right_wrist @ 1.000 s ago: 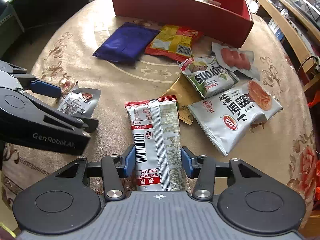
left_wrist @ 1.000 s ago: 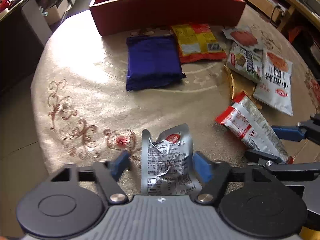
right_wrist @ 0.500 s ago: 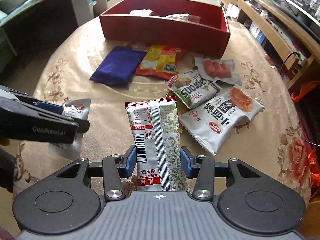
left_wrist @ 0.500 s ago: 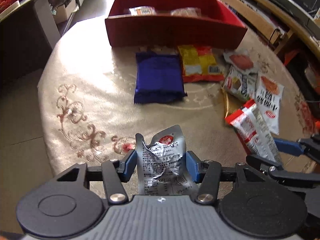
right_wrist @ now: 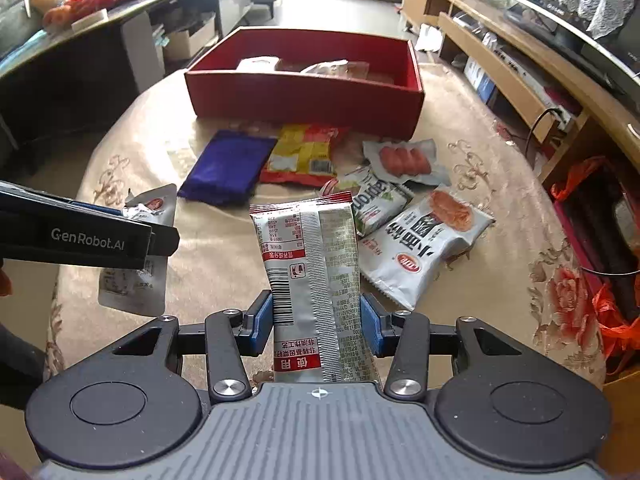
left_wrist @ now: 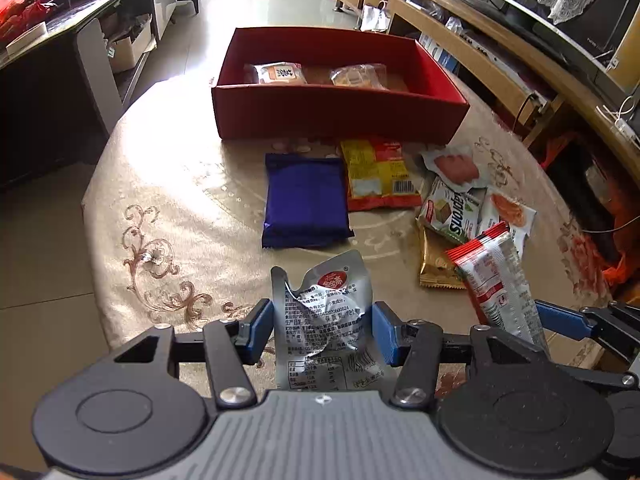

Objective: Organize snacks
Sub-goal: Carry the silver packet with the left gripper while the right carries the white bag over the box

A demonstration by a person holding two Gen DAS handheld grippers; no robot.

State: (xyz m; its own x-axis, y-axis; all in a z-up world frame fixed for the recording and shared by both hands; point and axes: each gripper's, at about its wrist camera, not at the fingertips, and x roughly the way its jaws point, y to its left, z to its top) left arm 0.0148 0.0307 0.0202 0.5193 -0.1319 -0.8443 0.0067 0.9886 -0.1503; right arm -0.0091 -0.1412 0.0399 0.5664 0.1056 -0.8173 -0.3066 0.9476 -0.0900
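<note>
My left gripper (left_wrist: 323, 330) is shut on a crumpled silver pouch (left_wrist: 322, 312) with a red round logo, held above the table. My right gripper (right_wrist: 316, 324) is shut on a long silver packet (right_wrist: 310, 268) with a red top edge, also lifted. Each gripper shows in the other's view: the right gripper (left_wrist: 560, 320) with its silver packet (left_wrist: 496, 284), the left gripper (right_wrist: 80, 236) with its silver pouch (right_wrist: 140, 248). Far across the table stands a red box (left_wrist: 340, 114) (right_wrist: 304, 96) with two wrapped snacks inside.
On the beige patterned round table (left_wrist: 180, 184) lie a blue packet (left_wrist: 306, 200), a yellow-red packet (left_wrist: 376, 172), a sausage pack (right_wrist: 404, 160), a green-white bag (right_wrist: 380, 204), a grey-white bag (right_wrist: 424, 248) and a gold wrapper (left_wrist: 434, 264). Shelves and cabinets stand around the table.
Both grippers have risen with their packets still gripped, and both views have tilted up, so the red box's inside and the room behind it now show.
</note>
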